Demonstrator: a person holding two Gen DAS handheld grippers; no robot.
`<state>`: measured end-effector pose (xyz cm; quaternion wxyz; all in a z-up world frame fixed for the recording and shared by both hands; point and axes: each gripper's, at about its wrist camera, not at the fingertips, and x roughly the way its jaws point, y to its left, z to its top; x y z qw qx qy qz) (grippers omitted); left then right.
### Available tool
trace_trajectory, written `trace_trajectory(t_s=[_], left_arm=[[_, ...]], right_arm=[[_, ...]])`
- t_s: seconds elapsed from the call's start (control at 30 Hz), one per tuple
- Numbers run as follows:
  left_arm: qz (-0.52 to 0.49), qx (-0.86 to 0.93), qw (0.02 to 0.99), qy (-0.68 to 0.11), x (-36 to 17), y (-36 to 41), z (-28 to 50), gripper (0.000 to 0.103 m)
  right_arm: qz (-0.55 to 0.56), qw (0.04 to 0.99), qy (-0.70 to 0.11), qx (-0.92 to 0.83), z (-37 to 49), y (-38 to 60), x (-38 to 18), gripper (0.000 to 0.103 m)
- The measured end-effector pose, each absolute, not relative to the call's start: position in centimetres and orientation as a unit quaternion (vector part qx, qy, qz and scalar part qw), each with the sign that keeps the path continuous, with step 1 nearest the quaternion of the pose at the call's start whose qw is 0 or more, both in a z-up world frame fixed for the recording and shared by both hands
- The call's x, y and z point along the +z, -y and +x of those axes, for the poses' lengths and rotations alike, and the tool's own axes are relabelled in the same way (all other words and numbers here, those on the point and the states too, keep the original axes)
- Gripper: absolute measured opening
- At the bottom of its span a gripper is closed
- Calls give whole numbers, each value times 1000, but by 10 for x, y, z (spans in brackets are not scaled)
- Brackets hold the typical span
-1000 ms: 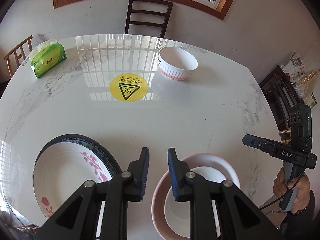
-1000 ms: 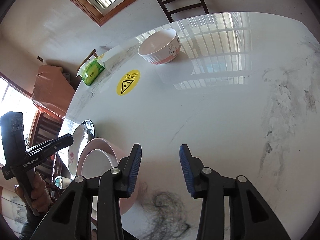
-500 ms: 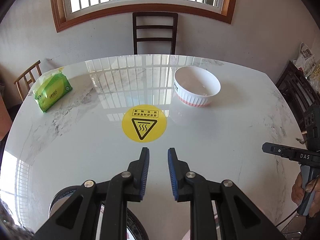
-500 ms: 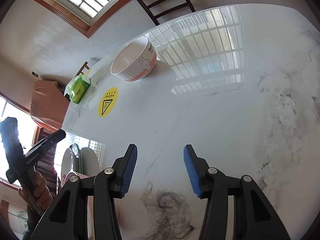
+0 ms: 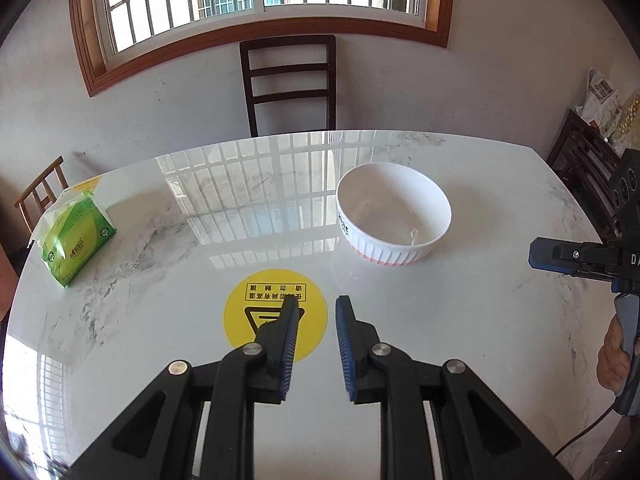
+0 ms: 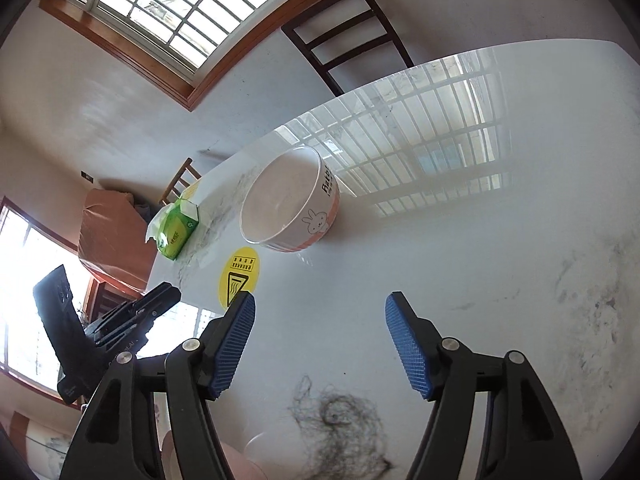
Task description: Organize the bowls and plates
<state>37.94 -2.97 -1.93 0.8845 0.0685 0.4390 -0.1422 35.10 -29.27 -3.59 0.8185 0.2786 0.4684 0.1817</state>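
Partly seen items:
- Pale pink round plate (image 6: 240,462): cut off by the bottom edge of the right wrist view, partly behind the near black gripper arm.
- Yellow round warning sticker (image 5: 256,300): near half hidden behind the left gripper's (image 5: 313,312) fingers; printed text too small to read.
- Right gripper (image 5: 538,254): cut off at the right edge.

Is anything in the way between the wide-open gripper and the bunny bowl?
No. Only bare marble table lies between the right gripper and the bunny bowl. The yellow sticker lies flat off to one side. Its jaws, just opening, hold nothing.
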Motion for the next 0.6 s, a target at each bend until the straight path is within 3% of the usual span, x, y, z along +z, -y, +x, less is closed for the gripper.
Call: trace_trajectory(t_s=[0.6], left_arm=[[-60,-216,842,-491,-31,42,450,20]], right_arm=[[324,803,-461,192,411,283,-49,67]])
